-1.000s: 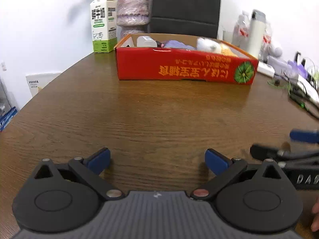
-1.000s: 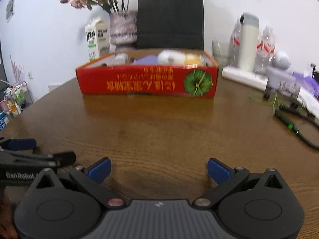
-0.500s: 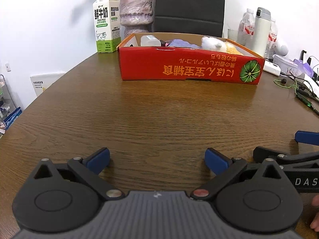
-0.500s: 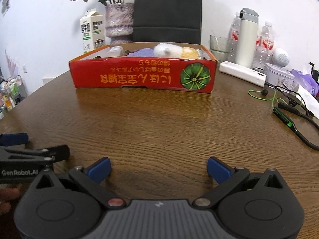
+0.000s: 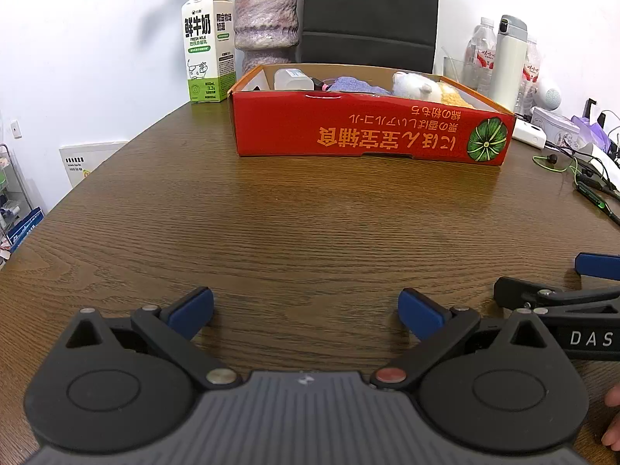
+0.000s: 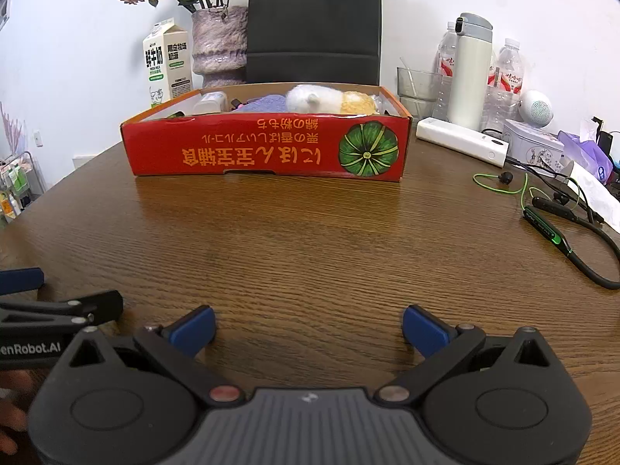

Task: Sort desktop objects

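Note:
A shallow red cardboard box (image 5: pixel 368 131) (image 6: pixel 267 147) stands on the brown wooden table (image 5: pixel 271 224) well ahead of both grippers. Inside it lie a white and yellow plush toy (image 5: pixel 422 87) (image 6: pixel 329 100), a purple cloth (image 5: pixel 356 84) (image 6: pixel 267 102) and a white plastic container (image 5: pixel 292 78) (image 6: pixel 211 101). My left gripper (image 5: pixel 306 308) is open low over the near table with nothing between its blue fingertips. My right gripper (image 6: pixel 308 327) is open beside it, also holding nothing. Each gripper shows at the edge of the other's view.
Behind the box stand a milk carton (image 5: pixel 207 66), a pink vase (image 5: pixel 265 25) with flowers and a black chair (image 5: pixel 370 11). At the right are a white flask (image 6: pixel 471 73), water bottles (image 6: pixel 505 77), a white power strip (image 6: pixel 461 141), a tin (image 6: pixel 533 147) and green-black earphone cables (image 6: pixel 550 224).
Both grippers have drawn slightly back and steadied; the box sits a little lower and sharper in both views. Both stay open.

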Motion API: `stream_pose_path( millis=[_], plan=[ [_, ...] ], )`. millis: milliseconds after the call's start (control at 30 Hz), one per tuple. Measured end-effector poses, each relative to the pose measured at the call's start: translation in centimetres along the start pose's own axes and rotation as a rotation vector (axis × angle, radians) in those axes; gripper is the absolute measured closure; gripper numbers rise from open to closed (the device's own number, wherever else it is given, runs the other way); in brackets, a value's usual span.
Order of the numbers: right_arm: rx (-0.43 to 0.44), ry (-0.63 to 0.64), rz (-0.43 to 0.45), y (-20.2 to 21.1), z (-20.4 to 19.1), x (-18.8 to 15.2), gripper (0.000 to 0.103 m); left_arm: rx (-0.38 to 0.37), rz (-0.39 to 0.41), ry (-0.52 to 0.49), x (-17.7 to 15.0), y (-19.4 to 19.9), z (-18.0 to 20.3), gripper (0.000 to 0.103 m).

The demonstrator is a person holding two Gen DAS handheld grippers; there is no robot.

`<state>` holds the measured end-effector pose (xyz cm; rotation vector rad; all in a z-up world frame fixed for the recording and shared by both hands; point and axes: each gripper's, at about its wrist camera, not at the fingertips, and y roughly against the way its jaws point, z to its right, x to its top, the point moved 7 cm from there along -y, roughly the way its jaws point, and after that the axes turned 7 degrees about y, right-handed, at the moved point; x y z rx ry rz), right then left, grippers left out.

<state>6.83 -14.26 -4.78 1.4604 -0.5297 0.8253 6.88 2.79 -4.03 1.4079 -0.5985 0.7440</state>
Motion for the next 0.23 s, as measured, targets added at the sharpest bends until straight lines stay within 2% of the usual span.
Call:
stream_pose_path(
  millis=[233],
  plan=[
    [0.009, 0.005, 0.001, 0.13, -0.11, -0.06, 0.000, -0.001, 0.000, -0.001, 0.03, -0.08, -0.01, 0.000]
  ],
)
